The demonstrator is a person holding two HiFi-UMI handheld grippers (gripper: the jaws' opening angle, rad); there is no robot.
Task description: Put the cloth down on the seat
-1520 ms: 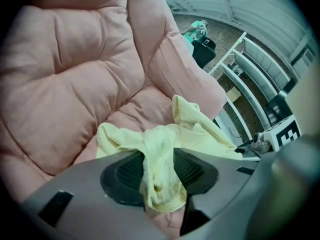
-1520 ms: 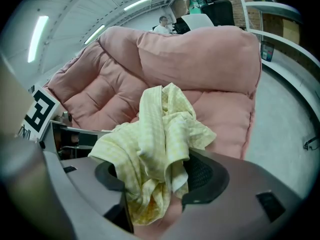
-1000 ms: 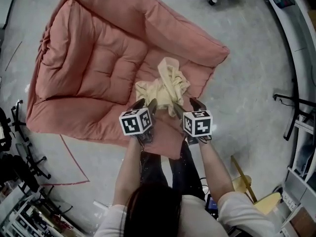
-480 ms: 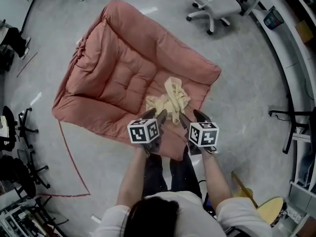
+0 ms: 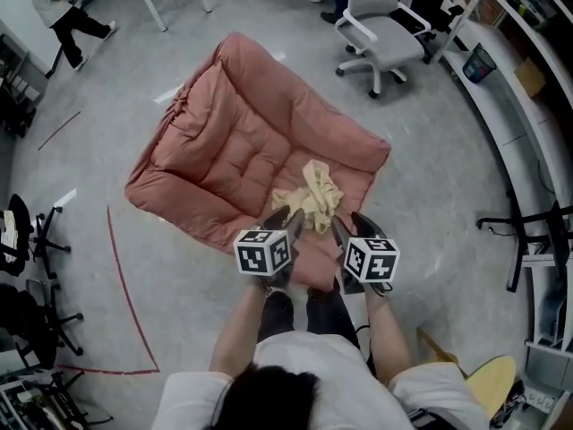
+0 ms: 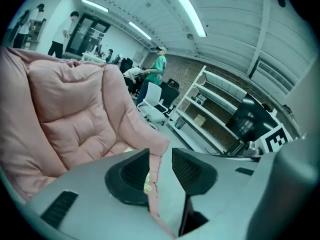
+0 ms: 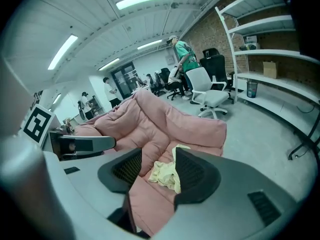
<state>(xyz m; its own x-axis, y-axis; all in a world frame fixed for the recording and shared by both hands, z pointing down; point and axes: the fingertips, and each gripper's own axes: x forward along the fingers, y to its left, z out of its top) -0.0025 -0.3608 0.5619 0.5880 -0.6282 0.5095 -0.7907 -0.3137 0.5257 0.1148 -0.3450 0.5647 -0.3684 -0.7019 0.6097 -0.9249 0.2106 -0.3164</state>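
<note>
A crumpled pale yellow cloth (image 5: 312, 197) lies on the front part of a pink padded floor seat (image 5: 233, 141). Both grippers hang in the air above the seat's near edge, apart from the cloth. My left gripper (image 5: 282, 218) and right gripper (image 5: 351, 225) are open, and their jaws have just been closing with nothing between them. In the left gripper view, the left gripper (image 6: 161, 156) looks past the seat's (image 6: 75, 109) edge. Far beyond the right gripper (image 7: 159, 156), the right gripper view shows the cloth (image 7: 166, 173) resting on the seat (image 7: 150, 119).
A white office chair (image 5: 385, 38) stands behind the seat. Shelving (image 5: 537, 150) runs along the right side. A person (image 5: 63, 12) walks at the far left. A red tape line (image 5: 121, 285) marks the grey floor, and black stands (image 5: 27, 240) crowd the left edge.
Both grippers have risen away from the seat, which now looks smaller and farther. The jaws of both have narrowed. The cloth stays where it lay.
</note>
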